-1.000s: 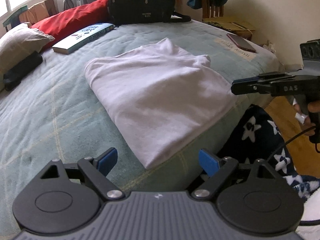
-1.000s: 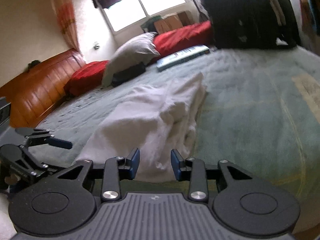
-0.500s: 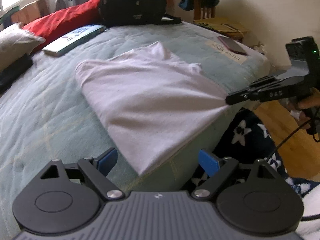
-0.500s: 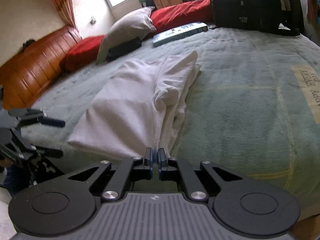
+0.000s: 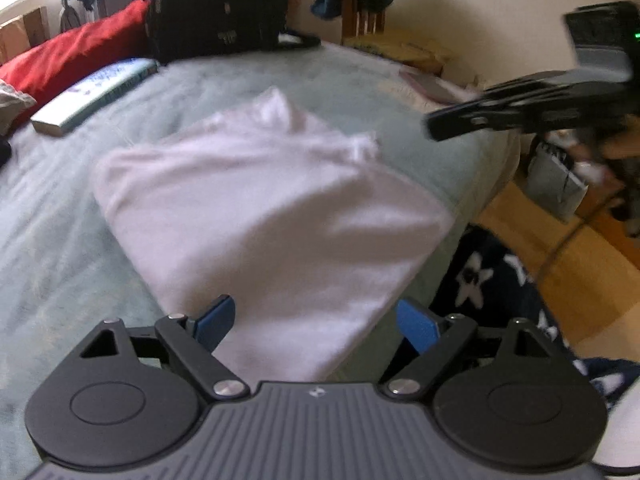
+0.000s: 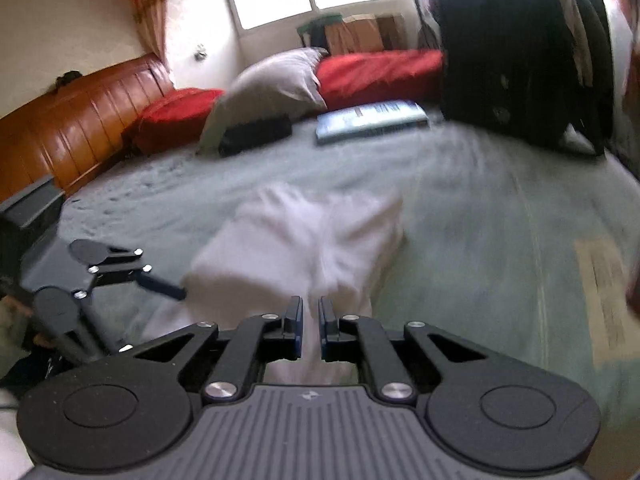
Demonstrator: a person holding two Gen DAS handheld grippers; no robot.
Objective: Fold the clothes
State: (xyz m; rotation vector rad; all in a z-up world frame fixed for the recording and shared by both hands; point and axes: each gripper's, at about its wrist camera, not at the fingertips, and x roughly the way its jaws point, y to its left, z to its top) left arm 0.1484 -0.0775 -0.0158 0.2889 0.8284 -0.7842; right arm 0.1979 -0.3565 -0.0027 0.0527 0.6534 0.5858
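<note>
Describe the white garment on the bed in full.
The white garment is soft, thin-looking cloth, folded into a rough rectangle with a bunched, rumpled far edge. It lies flat on the green bedspread, its near corner at the bed's edge. The left gripper hangs open over that corner. The right gripper is shut beside it; blur hides whether it pinches any cloth.

left wrist: faces bed [image 5: 60,240] closely; right wrist: opposite side | shared: bed

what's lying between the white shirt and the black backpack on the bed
Only bare green bedspread lies between the white shirt and the black backpack, as the left wrist view shows.
</note>
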